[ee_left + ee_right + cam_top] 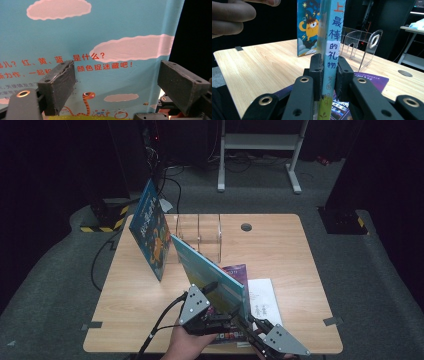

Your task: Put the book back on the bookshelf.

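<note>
Hiding its spine's lower characters, right tongs (328, 72) pinch light-blue book (333, 32).

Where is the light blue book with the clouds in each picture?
High view: the light blue book stands on edge at the table's near middle, above both tools.
Left gripper view: its cloudy cover spreads behind the open left tool.
Right gripper view: its spine stands upright in the centre, clamped by the right tool.
Shared landmark: the purple book lying flat beside it, also in the right gripper view.

"是什么?" and "颜色捉迷藏吧!" on the light-blue book's cover (100, 32); "最棒的礼物" down its spine.
</note>
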Motion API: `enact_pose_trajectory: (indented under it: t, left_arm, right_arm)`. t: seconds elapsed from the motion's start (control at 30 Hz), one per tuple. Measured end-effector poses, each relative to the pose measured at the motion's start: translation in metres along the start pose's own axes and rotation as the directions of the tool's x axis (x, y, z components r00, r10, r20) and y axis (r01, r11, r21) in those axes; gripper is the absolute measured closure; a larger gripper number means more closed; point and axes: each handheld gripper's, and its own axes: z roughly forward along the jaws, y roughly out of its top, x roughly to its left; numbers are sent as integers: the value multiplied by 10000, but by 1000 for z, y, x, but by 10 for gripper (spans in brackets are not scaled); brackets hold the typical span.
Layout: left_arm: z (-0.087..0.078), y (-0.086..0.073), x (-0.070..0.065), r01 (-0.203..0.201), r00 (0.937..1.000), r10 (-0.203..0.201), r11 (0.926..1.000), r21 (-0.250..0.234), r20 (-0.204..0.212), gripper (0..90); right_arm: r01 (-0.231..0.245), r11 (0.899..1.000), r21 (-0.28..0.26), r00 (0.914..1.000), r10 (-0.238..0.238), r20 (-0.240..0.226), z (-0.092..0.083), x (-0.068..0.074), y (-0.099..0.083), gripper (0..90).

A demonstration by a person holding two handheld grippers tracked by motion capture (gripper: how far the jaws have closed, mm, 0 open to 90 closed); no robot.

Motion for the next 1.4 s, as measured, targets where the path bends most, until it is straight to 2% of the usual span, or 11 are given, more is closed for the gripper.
enact_pose_trajectory:
  t: [0.1,0.47,0.6,0.83,1.0,1.1,1.13,1.23,1.33,1.4]
  left_arm:
    - [1,0,0,183,9998,-183,9998,-4,69,150]
    - [5,2,-6,207,9998,-207,9998,-13,71,146]
    - [7,1,-7,385,9992,-384,9992,-69,106,135]
    - [11,0,-18,188,9997,-186,9998,-104,158,118]
    - [13,-3,-23,7,9996,-8,10000,-42,-278,98]
    - [12,-6,-23,175,9982,-181,9998,-119,-564,66]
    - [12,-7,-24,301,9972,-315,9993,-209,-681,56]
    - [12,-9,-26,224,9944,-258,9992,-333,-1025,9]
    - [11,-11,-27,170,9908,-231,9988,-464,-1335,5]
    - [10,-12,-27,313,9868,-401,9978,-581,-1569,5]
  right_arm:
    - [-23,10000,-8,10000,23,-48,0,0,-1,781]
    - [10,10000,-22,10000,-10,13,0,-2,-1,781]
    - [-54,10000,-12,10000,54,38,0,-1,-2,781]
    - [76,10000,-43,9999,-75,130,0,-1,-2,776]
    - [233,9997,-104,9996,-231,188,0,1,-2,772]
    - [356,9993,-142,9992,-354,160,-1,3,-2,770]
    - [348,9993,-139,9993,-346,140,-1,3,-2,769]
    - [422,9990,-164,9990,-420,115,-1,6,-1,769]
    - [482,9986,-221,9988,-481,53,-1,7,-1,770]
    - [533,9983,-246,9986,-534,-29,0,9,0,766]
